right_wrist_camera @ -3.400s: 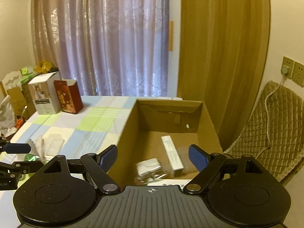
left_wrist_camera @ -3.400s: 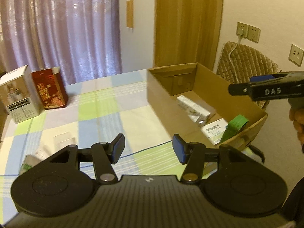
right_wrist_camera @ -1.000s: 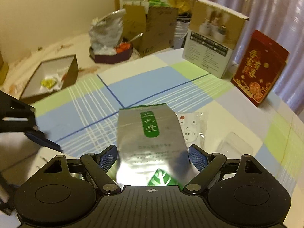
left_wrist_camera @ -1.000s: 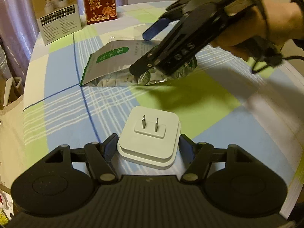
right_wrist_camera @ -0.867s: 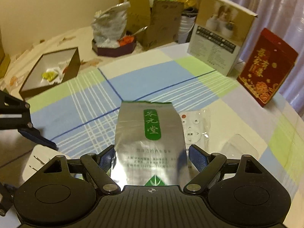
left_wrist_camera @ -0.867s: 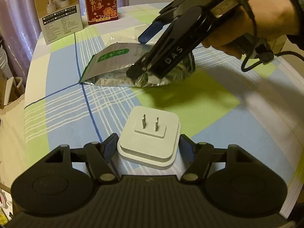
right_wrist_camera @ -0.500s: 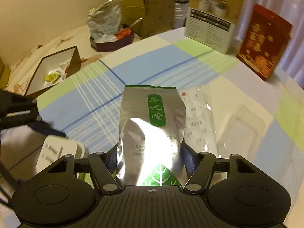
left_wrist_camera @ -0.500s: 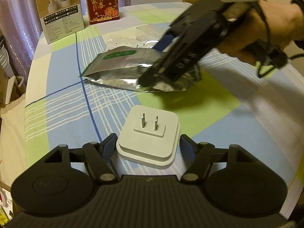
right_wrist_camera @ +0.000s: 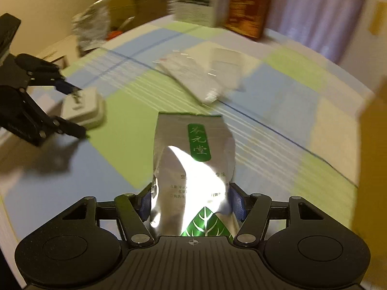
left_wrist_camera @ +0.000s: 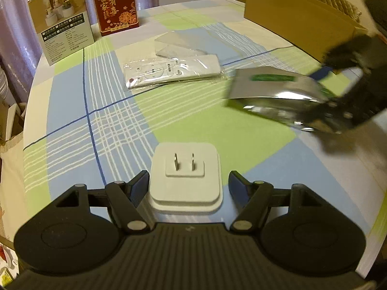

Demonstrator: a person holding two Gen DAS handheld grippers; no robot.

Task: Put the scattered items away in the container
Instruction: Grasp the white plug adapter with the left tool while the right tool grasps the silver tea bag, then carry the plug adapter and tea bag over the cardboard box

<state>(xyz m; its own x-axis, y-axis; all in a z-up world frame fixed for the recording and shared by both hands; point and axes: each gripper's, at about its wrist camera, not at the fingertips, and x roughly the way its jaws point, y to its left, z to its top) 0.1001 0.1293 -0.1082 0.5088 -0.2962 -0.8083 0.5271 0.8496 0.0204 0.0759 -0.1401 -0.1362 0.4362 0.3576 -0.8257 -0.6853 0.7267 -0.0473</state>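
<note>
Between the blue pads of the right hand-held gripper [right_wrist_camera: 192, 203], at the bottom centre of the right wrist view, a silver foil pouch [right_wrist_camera: 193, 169] with a green label strip and a green leaf print is clamped by its lower end; its top edge points away, clear of the checked tabletop [right_wrist_camera: 150, 96]. From the left wrist view the same pouch [left_wrist_camera: 278, 91] hangs blurred at the right of the frame, above the cloth.

At the lower centre of that view, a white plug adapter [left_wrist_camera: 185, 176] lies prongs-up on the tabletop, sitting between the fingers of the left hand-held gripper [left_wrist_camera: 188, 186]. Those fingers stand apart, with a gap visible on the right side; whether the left pad touches the adapter cannot be told.

Further up the frame lies a white remote control [left_wrist_camera: 173, 71] sealed in a clear bag, and just beyond it a clear plastic tray [left_wrist_camera: 179, 43].

Toward the upper right stands the cardboard box [left_wrist_camera: 297, 21], with only its outer wall showing, so its contents are hidden. At the upper left stand a red carton [left_wrist_camera: 115, 4] and a white product box [left_wrist_camera: 61, 19], side by side and both closed.
</note>
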